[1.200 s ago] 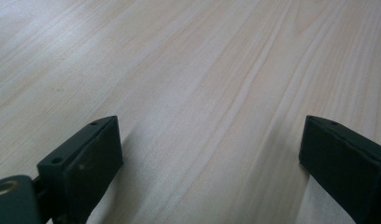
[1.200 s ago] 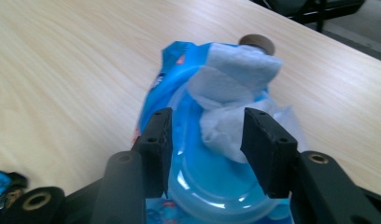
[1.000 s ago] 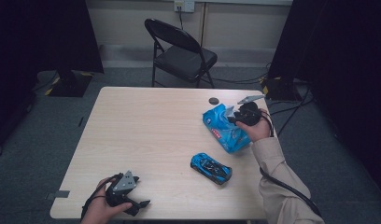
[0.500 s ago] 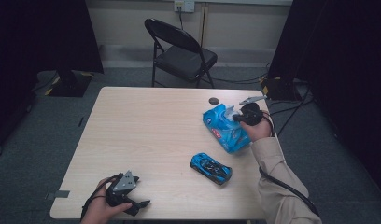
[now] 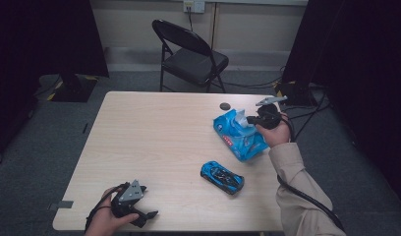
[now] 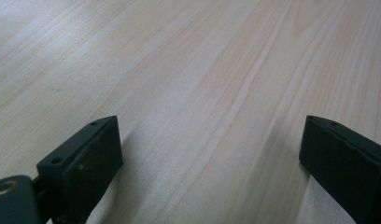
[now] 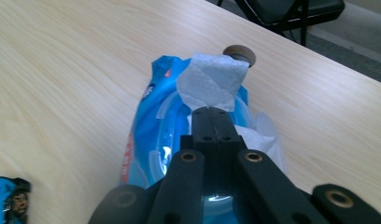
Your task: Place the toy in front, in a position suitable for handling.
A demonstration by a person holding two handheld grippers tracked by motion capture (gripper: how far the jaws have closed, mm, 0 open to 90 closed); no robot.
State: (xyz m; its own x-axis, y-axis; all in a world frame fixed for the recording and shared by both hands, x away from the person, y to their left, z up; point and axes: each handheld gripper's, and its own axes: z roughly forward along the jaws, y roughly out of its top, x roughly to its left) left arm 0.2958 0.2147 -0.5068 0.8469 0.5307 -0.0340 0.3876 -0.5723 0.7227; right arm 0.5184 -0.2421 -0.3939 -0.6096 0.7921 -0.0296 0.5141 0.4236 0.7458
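Observation:
A blue pack of wet wipes (image 5: 240, 137) lies at the table's right side, with a white wipe (image 5: 241, 118) standing up out of its opening. My right gripper (image 5: 250, 120) hangs just above the pack and is shut on that wipe. In the right gripper view the jaws meet at the wipe's (image 7: 212, 84) lower edge, over the pack (image 7: 146, 126). A blue toy car (image 5: 222, 177) sits nearer the front edge. My left gripper (image 5: 149, 216) rests at the front left corner. Its jaws stand wide apart (image 6: 212, 149) over bare wood.
A small dark round disc (image 5: 224, 105) lies just beyond the pack near the table's (image 5: 139, 137) far edge. A black folding chair (image 5: 188, 54) stands behind the table. Cables run over the floor at the right. The toy car's nose (image 7: 9, 200) sits at the lower left of the right gripper view.
My right gripper has risen a little above the pack, and the white wipe now stands up from the opening. The left hand and the toy car have stayed put.

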